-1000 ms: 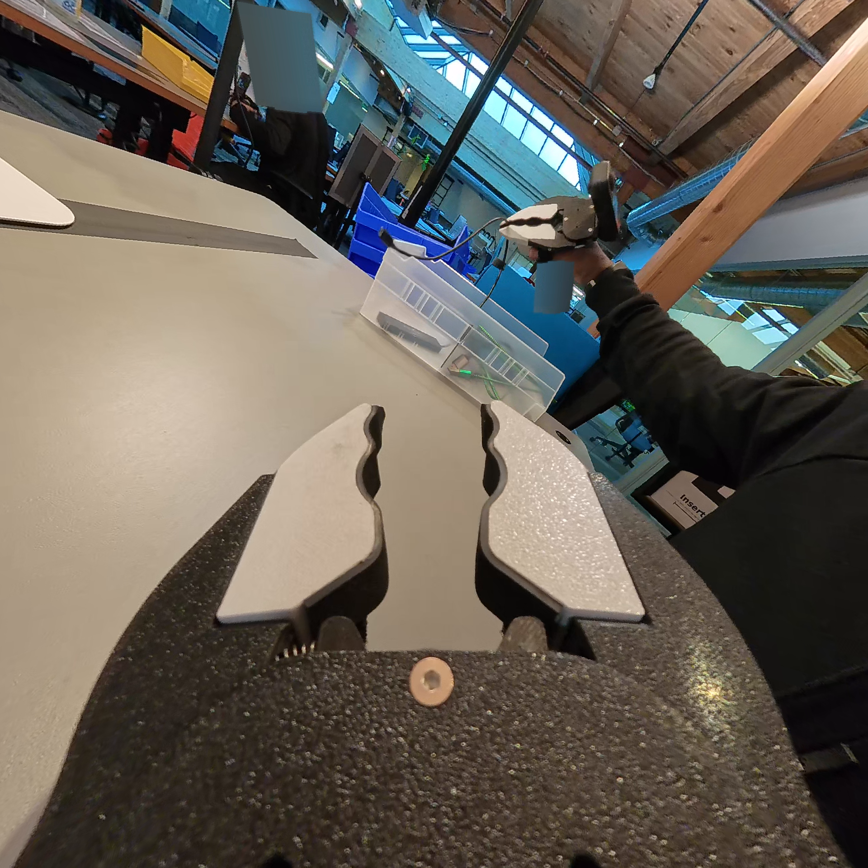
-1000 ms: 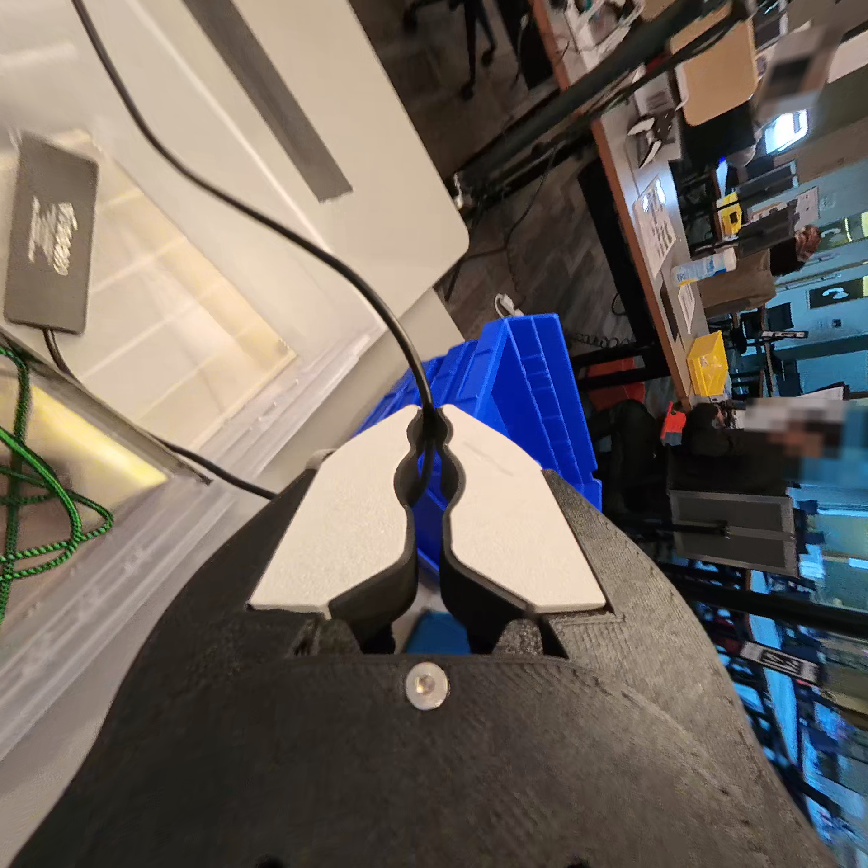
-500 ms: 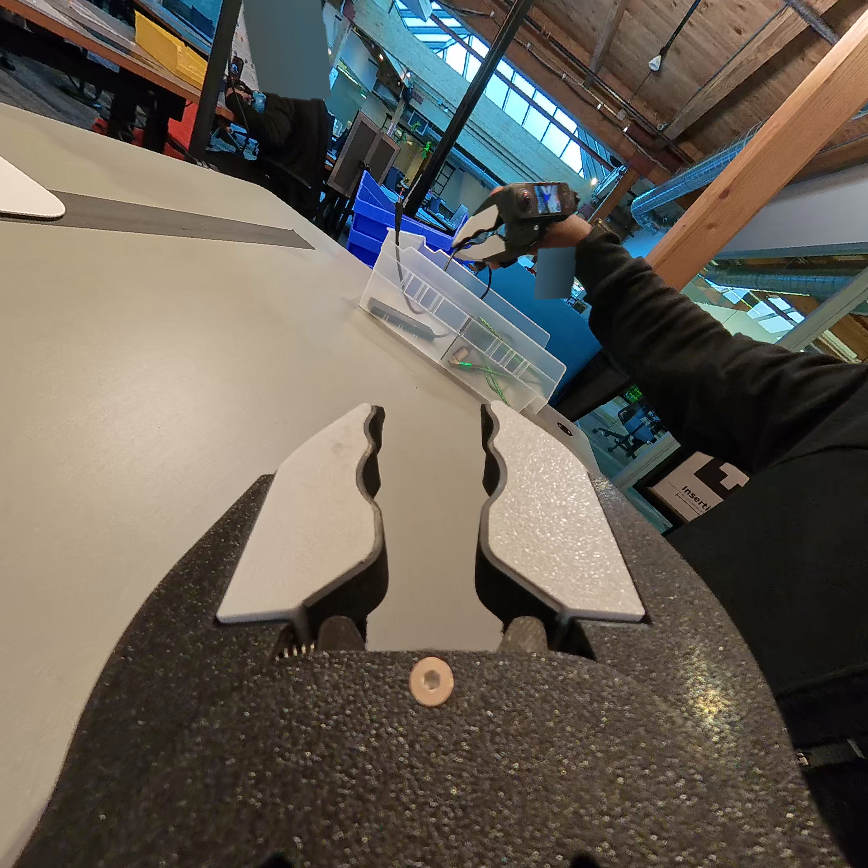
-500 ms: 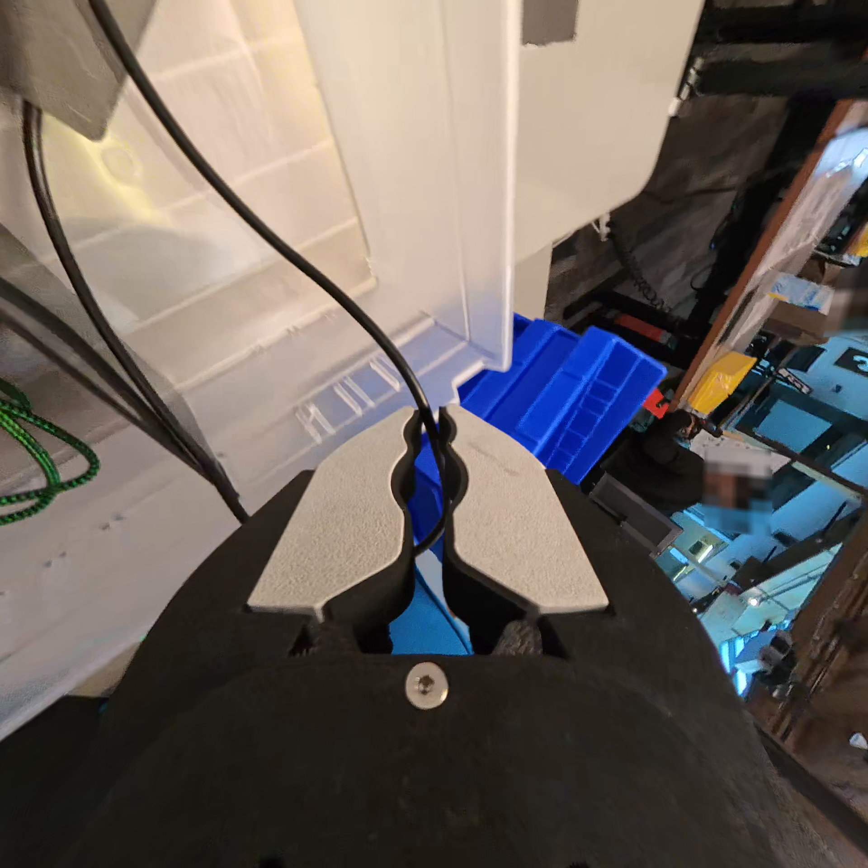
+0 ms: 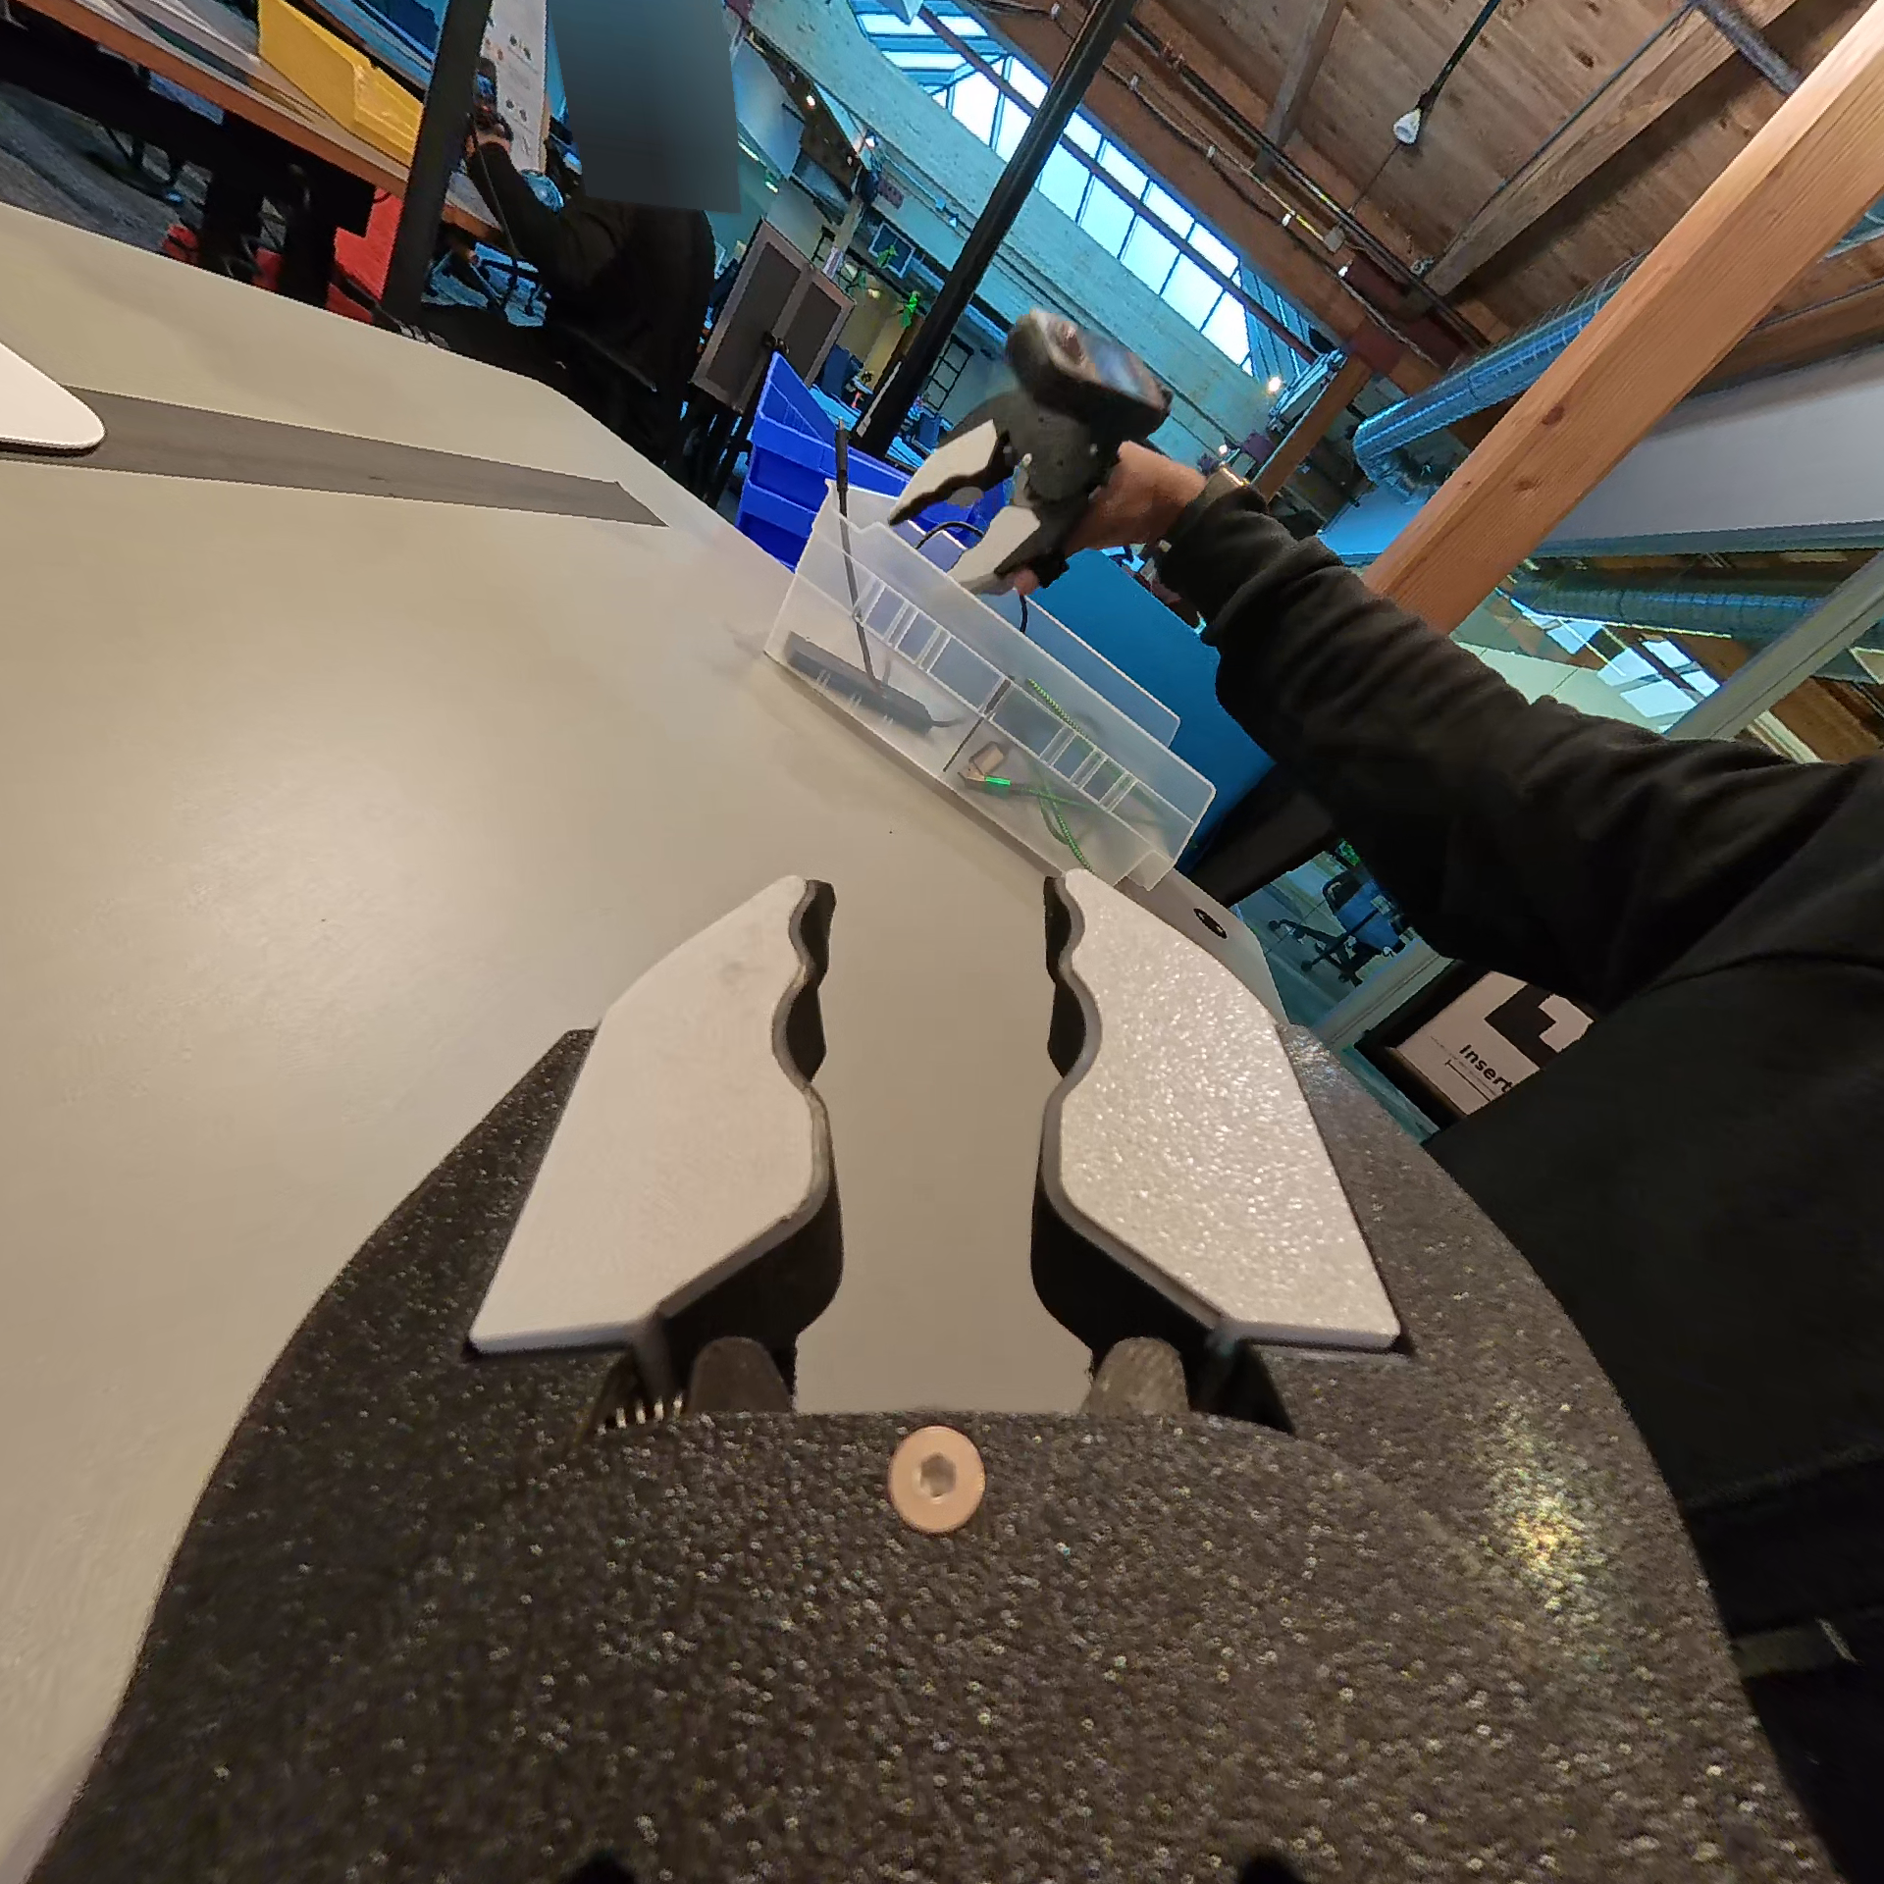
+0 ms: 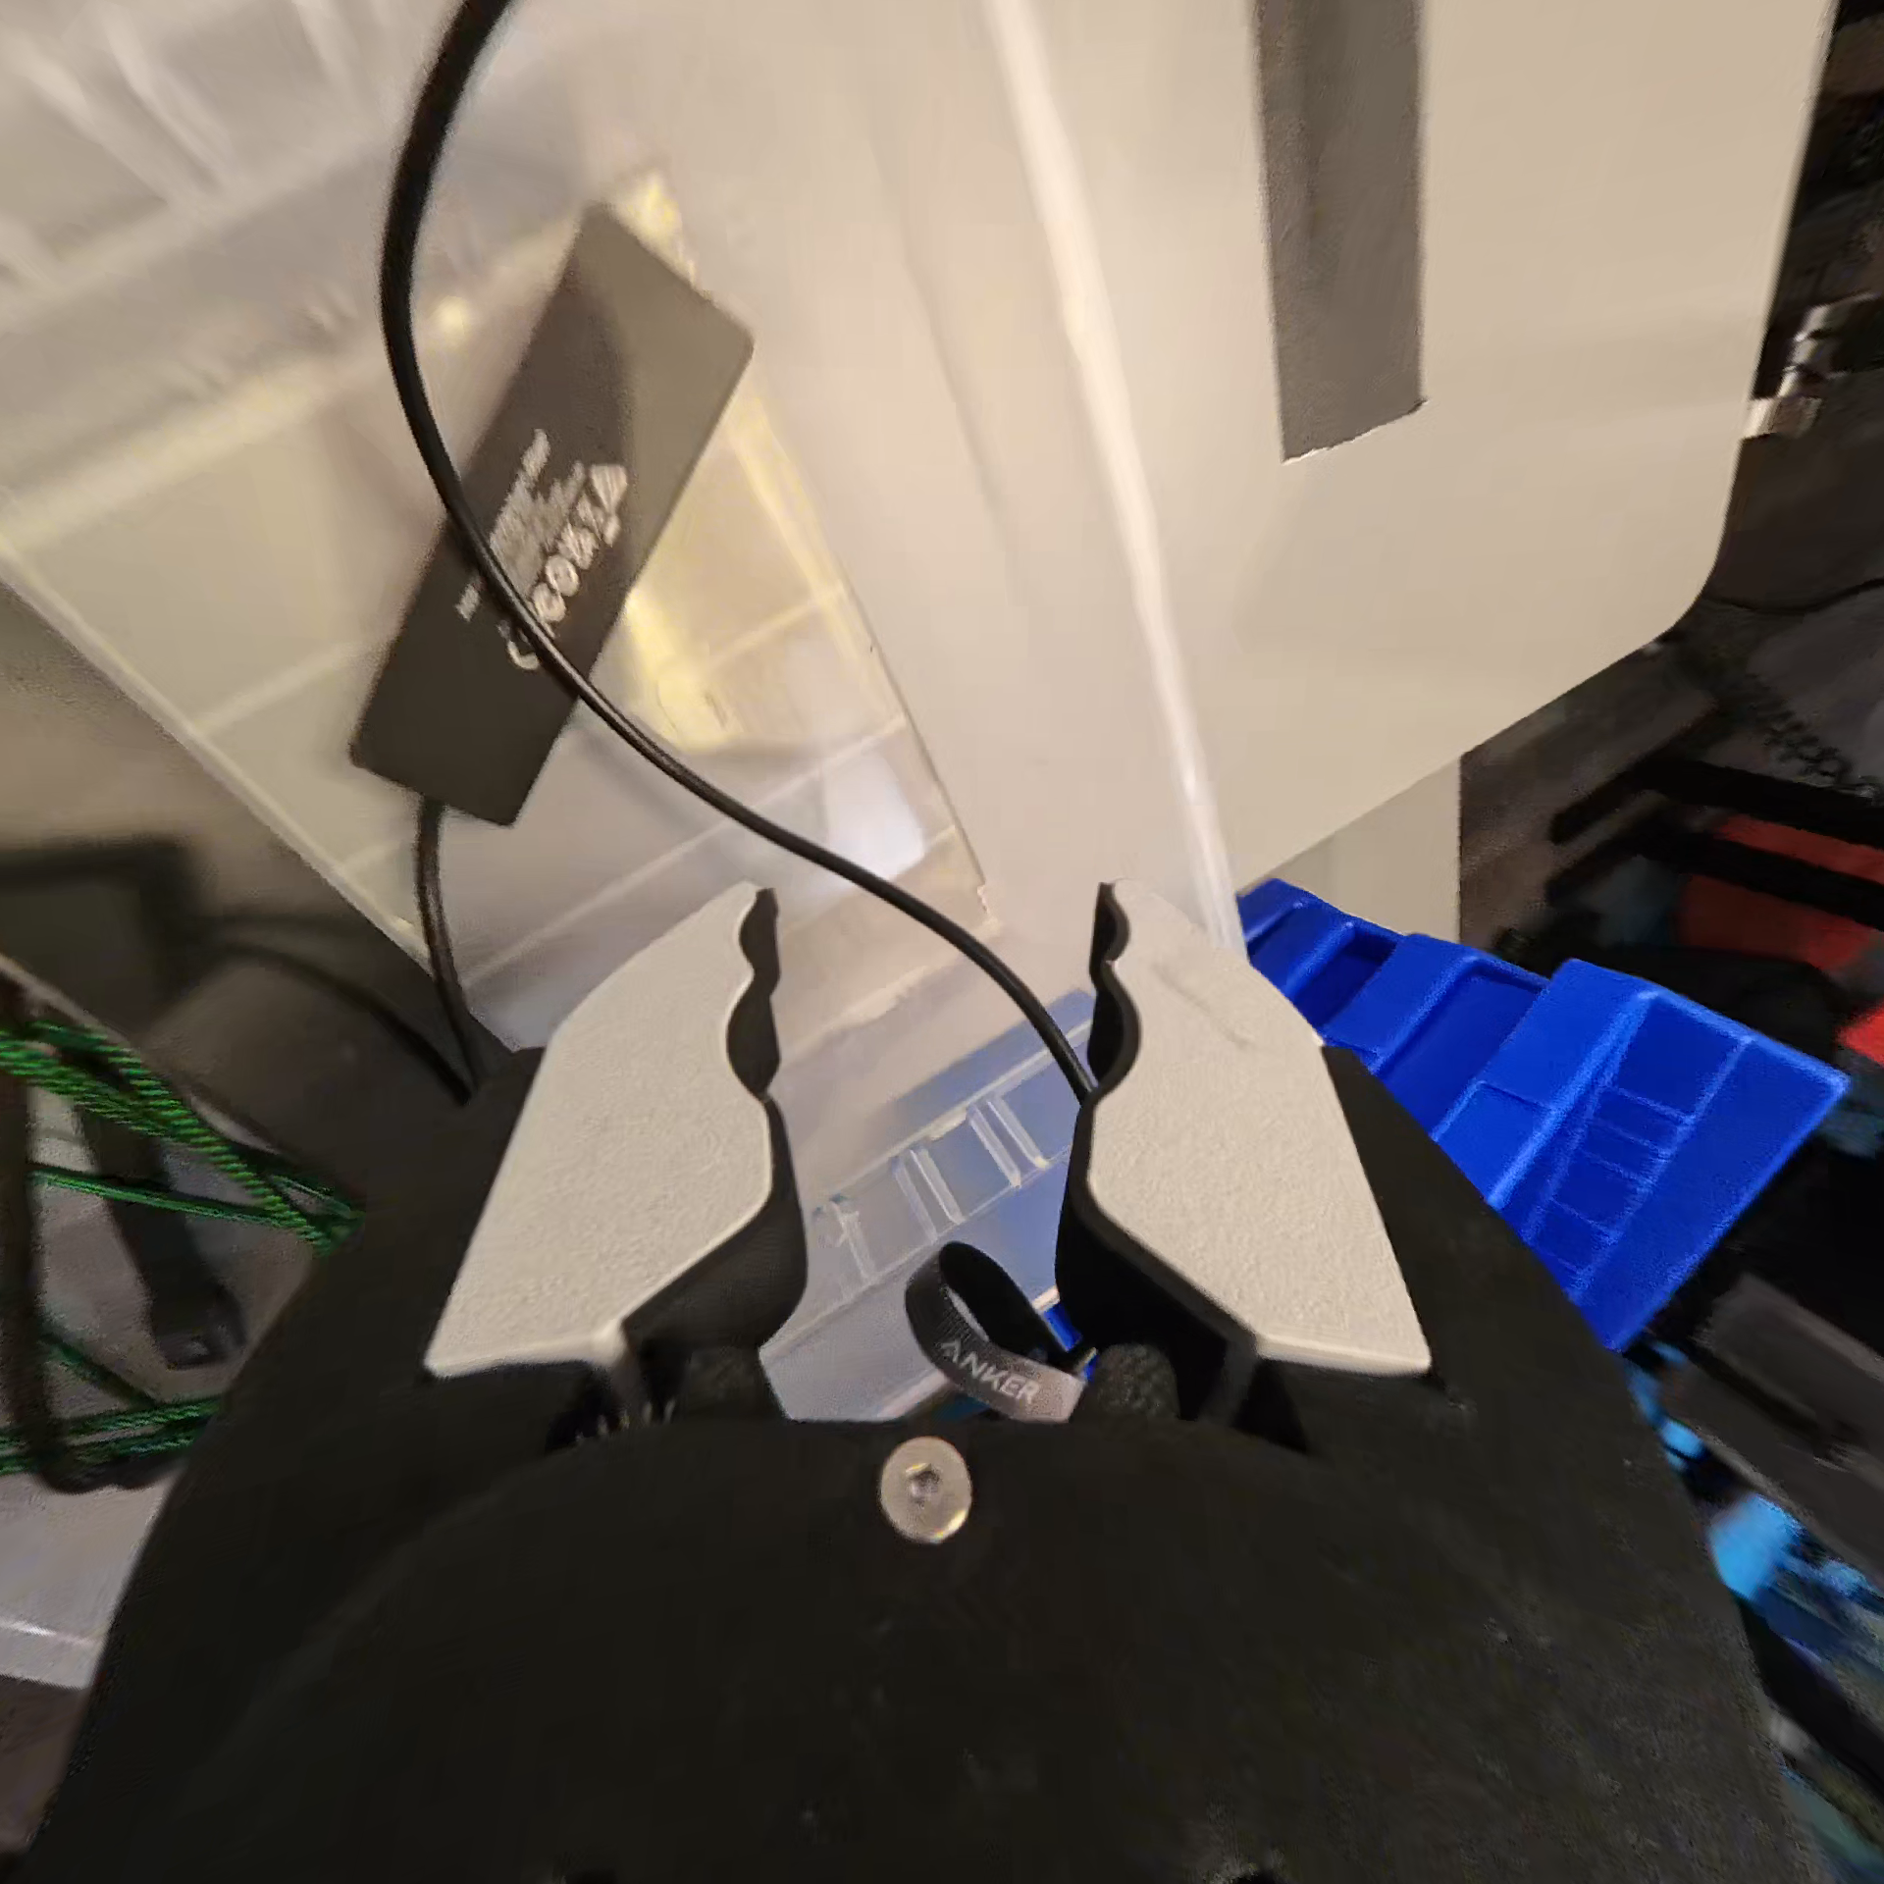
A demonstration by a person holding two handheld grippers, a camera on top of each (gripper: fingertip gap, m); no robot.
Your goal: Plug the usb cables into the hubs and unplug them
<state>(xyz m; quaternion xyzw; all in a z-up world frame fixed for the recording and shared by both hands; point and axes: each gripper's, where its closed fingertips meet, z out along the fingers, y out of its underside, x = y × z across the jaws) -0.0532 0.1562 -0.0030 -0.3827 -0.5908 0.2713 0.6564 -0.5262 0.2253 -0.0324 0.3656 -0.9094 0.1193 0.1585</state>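
My right gripper (image 6: 933, 907) is open just above the clear plastic bin (image 6: 918, 1172). A thin black cable (image 6: 714, 785) runs loose between its fingers and rests against the right finger (image 6: 1223, 1121); a cable strap (image 6: 989, 1346) sits deep between the jaws. The flat black hub (image 6: 551, 520) lies in the bin ahead, with a green braided cable (image 6: 153, 1193) to the left. My left gripper (image 5: 933, 897) is open and empty, low over the grey table (image 5: 408, 765). It sees the right gripper (image 5: 958, 530), the bin (image 5: 1081, 714), the hub (image 5: 846, 673) and the green cable (image 5: 1040, 795).
Blue storage bins (image 6: 1529, 1101) stand past the table's edge beyond the clear bin. A dark tape strip (image 5: 357, 469) crosses the far table. A person's black sleeve (image 5: 1478, 795) reaches from the right. A wooden post (image 5: 1631, 306) rises behind it. My right fingertips sit around 50 cm from my left ones. The flat black hub (image 6: 551, 520) lies some 8 cm from my right tips, 40 cm from my left tips.
My right gripper has opened and let go of the black cable, and it has dropped and turned toward the bin. The left gripper has not moved.
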